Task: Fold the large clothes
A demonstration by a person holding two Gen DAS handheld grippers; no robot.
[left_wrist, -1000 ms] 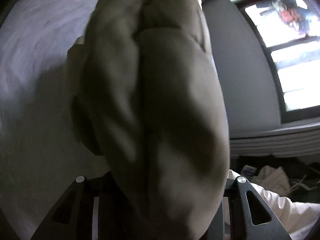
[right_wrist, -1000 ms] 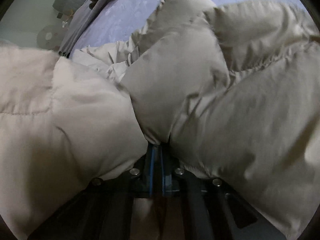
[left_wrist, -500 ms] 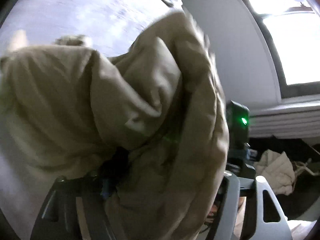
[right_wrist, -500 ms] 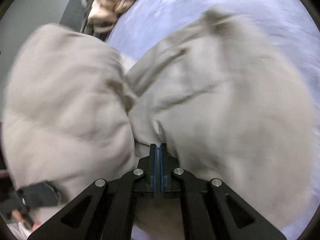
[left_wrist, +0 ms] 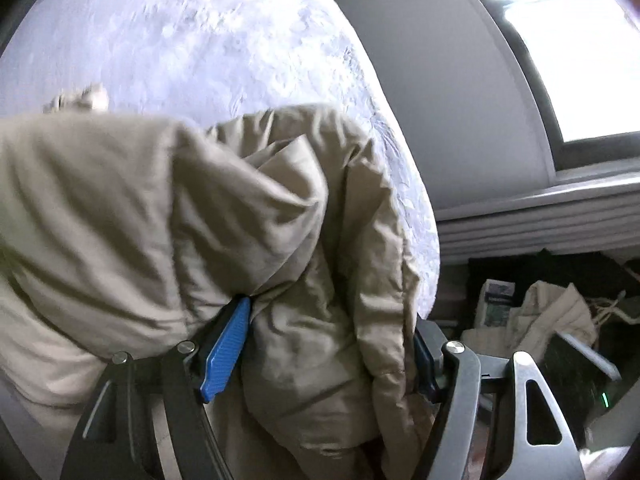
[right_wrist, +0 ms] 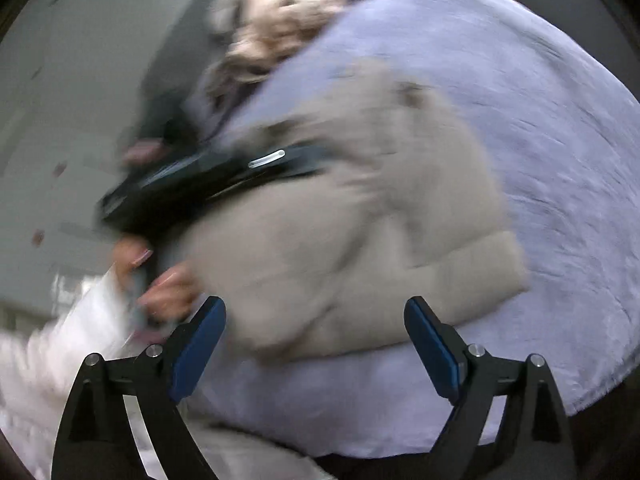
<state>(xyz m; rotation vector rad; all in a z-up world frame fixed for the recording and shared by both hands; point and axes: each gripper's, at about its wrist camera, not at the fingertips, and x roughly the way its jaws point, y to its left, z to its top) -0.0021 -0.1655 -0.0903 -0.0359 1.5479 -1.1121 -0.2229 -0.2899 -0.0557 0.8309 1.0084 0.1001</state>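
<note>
The bed (right_wrist: 560, 128), covered in a pale lavender spread, is filling most of both views and is carrying everything else. On it, the beige padded jacket (right_wrist: 360, 240) is lying bunched in a thick, roughly folded mound; in the right wrist view its quilted lower corner is resting flat on the spread, while the picture is smeared by motion blur. In the left wrist view the same jacket (left_wrist: 168, 220) is bulging up close to the lens, with folds of it spilling between the fingers.

A heap of cream, fluffy fabric (right_wrist: 280, 20) is sitting at the far edge of the bed, well apart from the jacket. Beside the bed, a grey wall and a bright window (left_wrist: 580, 60) are showing, with crumpled pale cloth (left_wrist: 552, 312) lying on the dark floor below the sill.

The left claw (left_wrist: 320, 344) is standing wide, its blue pads (left_wrist: 226, 344) spread with jacket fabric loosely lying between them rather than being pinched. The right claw (right_wrist: 316, 344) is also released, jaws far apart, hovering just short of the jacket's near edge and touching nothing. The person's hand (right_wrist: 168, 288) is gripping the left tool beside the jacket.
</note>
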